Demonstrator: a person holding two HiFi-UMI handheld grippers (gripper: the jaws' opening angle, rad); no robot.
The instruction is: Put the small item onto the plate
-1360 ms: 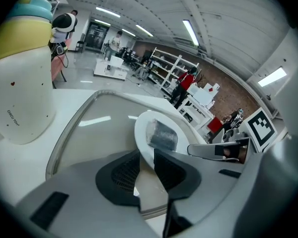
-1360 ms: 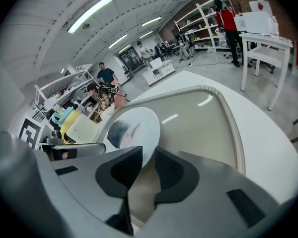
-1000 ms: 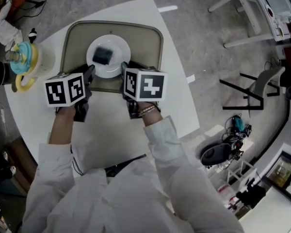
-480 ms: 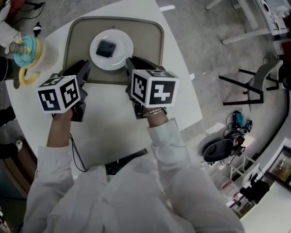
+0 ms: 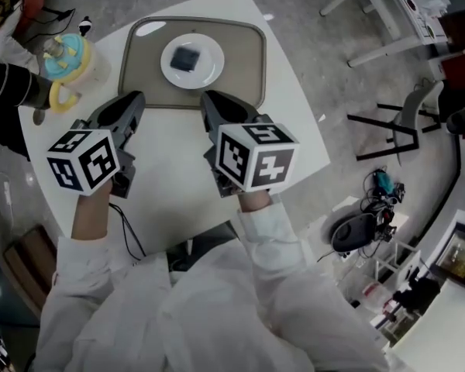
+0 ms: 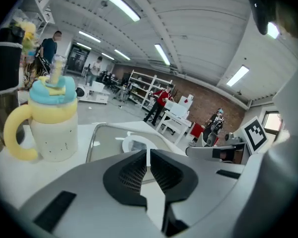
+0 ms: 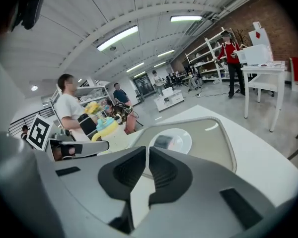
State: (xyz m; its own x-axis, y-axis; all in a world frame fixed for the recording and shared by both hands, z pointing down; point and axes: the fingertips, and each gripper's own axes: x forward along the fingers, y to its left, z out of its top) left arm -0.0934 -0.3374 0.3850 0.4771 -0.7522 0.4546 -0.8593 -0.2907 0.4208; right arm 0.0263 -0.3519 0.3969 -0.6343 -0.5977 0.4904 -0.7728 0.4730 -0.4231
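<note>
From the head view, a white table (image 5: 170, 184) carries a beige tray (image 5: 240, 60) with a white plate (image 5: 169, 60) on it. The small item (image 5: 185, 58), a dark flat square, lies in the middle of that plate. The left hand-held gripper (image 5: 132, 103) and the right hand-held gripper (image 5: 209, 99) hang over the table on the near side of the tray, apart from the plate. A cup (image 5: 66, 60) stands left of the tray.

The left gripper view alone shows the cup (image 6: 52, 123) from the side, with a pale body, a yellow handle and a blue lid. The left hand-held gripper (image 6: 148, 155) has just been closing. Its jaws now stand together but for a thin slit, with nothing between them. The plate (image 6: 136, 143) peeps out behind them.

The right gripper view shows the right hand-held gripper (image 7: 147, 152), which has also just been closing. Its jaws likewise stand together and empty. Above them the plate (image 7: 181, 142) is in plain sight, and the small item (image 7: 161, 142) on it looks dark and flat. People stand in the hall behind.
</note>
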